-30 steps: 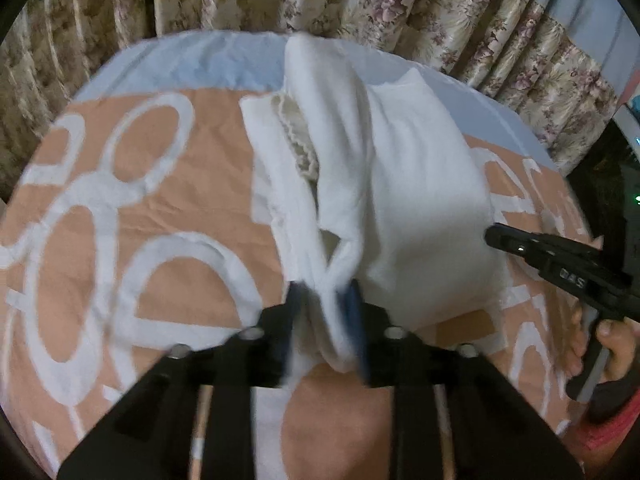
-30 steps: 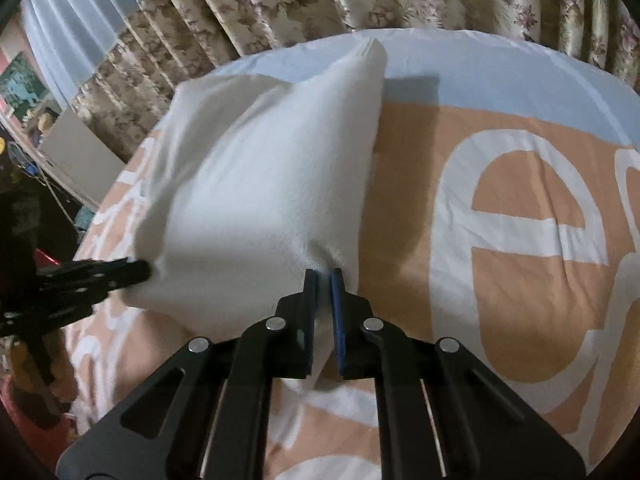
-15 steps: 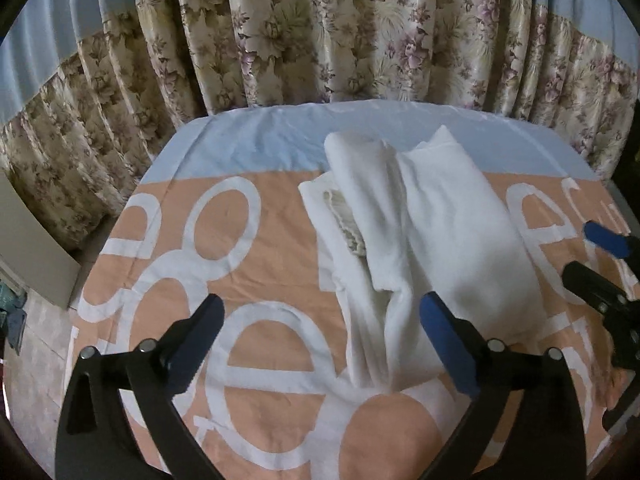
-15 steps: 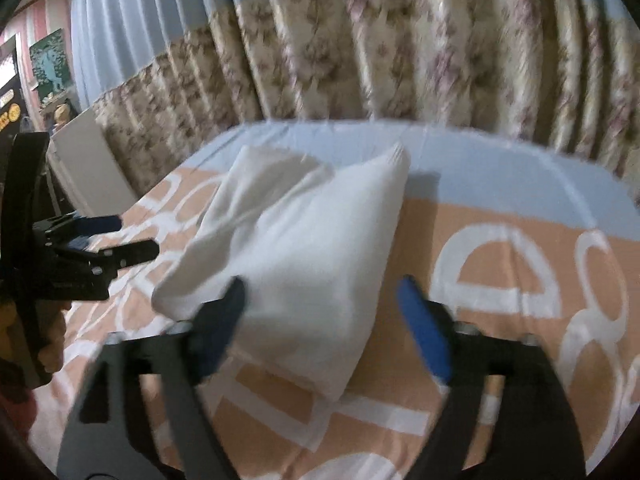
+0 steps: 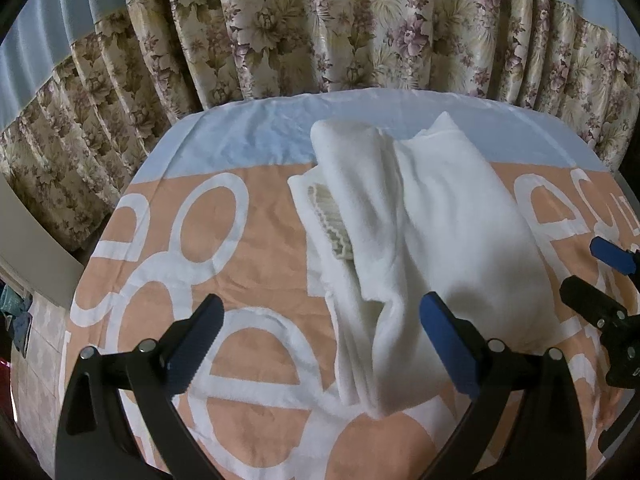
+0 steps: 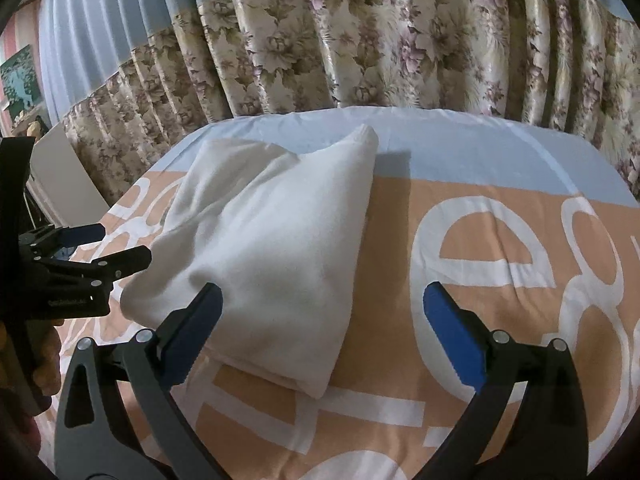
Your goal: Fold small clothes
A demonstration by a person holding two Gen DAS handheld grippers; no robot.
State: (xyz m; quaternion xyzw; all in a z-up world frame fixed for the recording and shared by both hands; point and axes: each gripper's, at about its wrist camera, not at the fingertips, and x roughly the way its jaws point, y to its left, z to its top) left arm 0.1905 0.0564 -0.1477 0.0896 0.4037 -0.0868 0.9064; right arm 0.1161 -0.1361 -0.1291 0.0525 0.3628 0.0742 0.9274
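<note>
We have both grippers spread wide, nothing held. Left gripper (image 5: 320, 324) hovers over the near end of the garment (image 5: 412, 240), jaws apart, not touching it. Right gripper (image 6: 320, 312) hangs just above the garment's near right corner, jaws apart too. White garment lies folded in a long bundle on the orange-and-white sheet (image 5: 168, 248), a knit trim (image 5: 332, 226) showing at its left edge. Floral curtain (image 5: 320, 28) behind.
</note>
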